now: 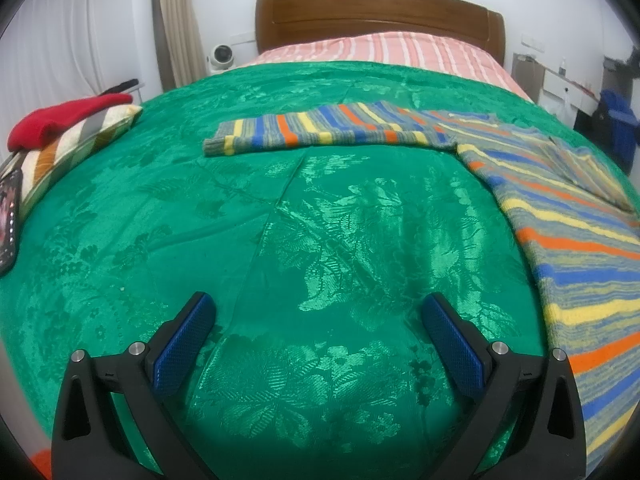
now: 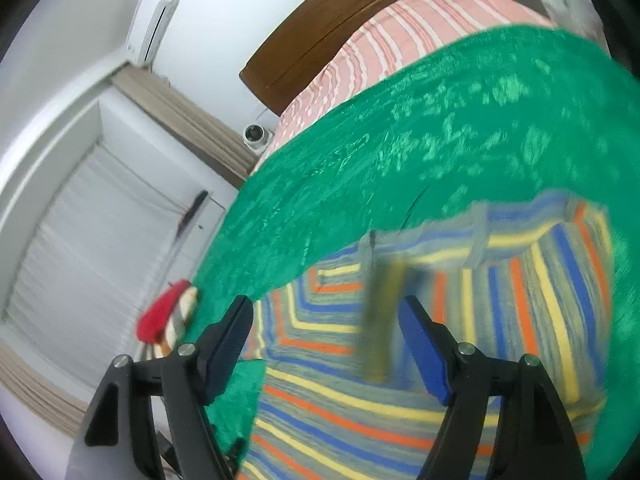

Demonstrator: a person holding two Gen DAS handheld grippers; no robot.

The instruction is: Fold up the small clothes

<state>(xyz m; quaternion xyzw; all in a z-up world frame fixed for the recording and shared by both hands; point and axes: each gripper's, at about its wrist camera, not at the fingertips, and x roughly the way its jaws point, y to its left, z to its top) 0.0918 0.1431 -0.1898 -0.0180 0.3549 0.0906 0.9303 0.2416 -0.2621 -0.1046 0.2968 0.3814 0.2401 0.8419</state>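
1. Hovering over bare green bedspread (image 1: 280,220): left tongs (image 1: 318,316), spread wide, nothing between the pads.
2. Right tongs (image 2: 326,320) also spread, nothing pinched; view tilted and motion-blurred.
3. Striped sweater (image 1: 560,240) lies flat toward the bed's right edge, one sleeve (image 1: 320,132) stretched across toward the middle, below the headboard (image 1: 380,16).
4. Red garment (image 1: 60,120) sits on a striped cushion (image 1: 72,144) at the bed's left edge.
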